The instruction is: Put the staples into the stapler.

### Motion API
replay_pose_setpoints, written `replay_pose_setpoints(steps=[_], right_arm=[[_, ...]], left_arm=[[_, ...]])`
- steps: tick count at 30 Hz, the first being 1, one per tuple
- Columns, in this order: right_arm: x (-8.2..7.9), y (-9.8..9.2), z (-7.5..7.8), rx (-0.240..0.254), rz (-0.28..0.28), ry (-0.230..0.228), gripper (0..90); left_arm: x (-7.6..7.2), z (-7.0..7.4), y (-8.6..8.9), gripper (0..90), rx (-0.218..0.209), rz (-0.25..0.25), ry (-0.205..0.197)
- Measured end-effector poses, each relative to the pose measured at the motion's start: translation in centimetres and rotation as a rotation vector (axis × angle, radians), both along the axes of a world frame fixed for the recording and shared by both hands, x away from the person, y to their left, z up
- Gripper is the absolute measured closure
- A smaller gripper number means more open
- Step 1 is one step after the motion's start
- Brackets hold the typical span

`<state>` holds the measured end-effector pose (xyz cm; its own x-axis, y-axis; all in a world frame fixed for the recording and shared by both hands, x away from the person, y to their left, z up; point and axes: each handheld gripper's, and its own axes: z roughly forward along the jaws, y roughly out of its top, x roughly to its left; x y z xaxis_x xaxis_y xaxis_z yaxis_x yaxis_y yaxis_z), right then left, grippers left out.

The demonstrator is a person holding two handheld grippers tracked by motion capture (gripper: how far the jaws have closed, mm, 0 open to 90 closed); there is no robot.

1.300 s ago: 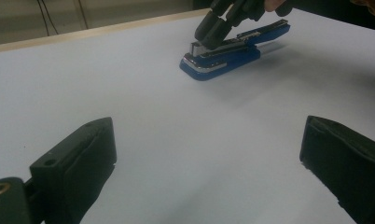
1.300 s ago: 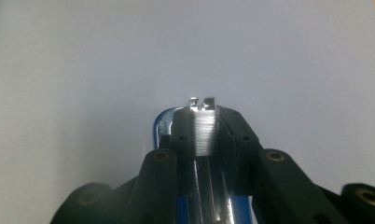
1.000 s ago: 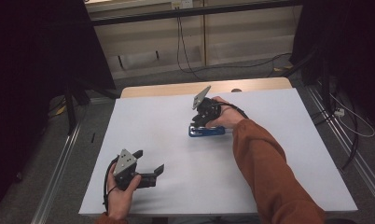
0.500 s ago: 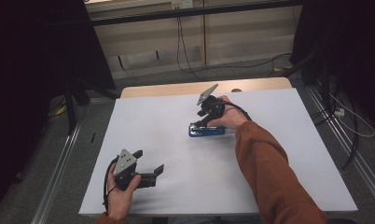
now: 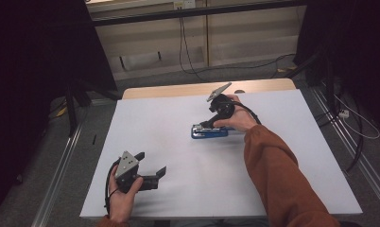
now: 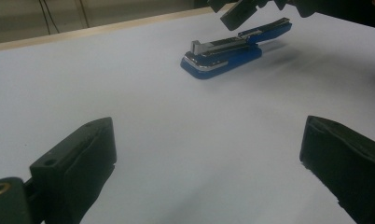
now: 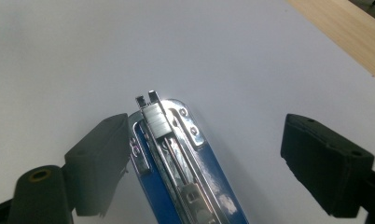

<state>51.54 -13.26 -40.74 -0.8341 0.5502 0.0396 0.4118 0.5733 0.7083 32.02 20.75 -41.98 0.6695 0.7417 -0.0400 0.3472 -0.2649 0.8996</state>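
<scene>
just now the right claw has been spreading, jaws wide around the blue stapler.

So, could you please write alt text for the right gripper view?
A blue stapler lies on a white table, its metal staple channel exposed, between the right gripper's open black jaws. A wooden edge crosses the top right corner.

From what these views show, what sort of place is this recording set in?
Probably a lab or workshop recording bench, not a home: a bare white table holding just a blue stapler, cables trailing over the floor behind, and metal rails alongside.
</scene>
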Motion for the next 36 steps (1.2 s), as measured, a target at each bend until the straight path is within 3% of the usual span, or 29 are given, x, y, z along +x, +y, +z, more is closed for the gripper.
replay_pose_setpoints(steps=[15,36], right_arm=[[-1.5,-1.6,0.2,0.059,-0.08,0.005,8.0],[-4.8,-2.8,-0.2,0.112,-0.245,-0.087,6.3]], left_arm=[[0.1,-0.1,0.0,3.8,-0.003,0.001,0.005],[0.1,0.0,0.0,3.8,0.0,0.002,0.001]])
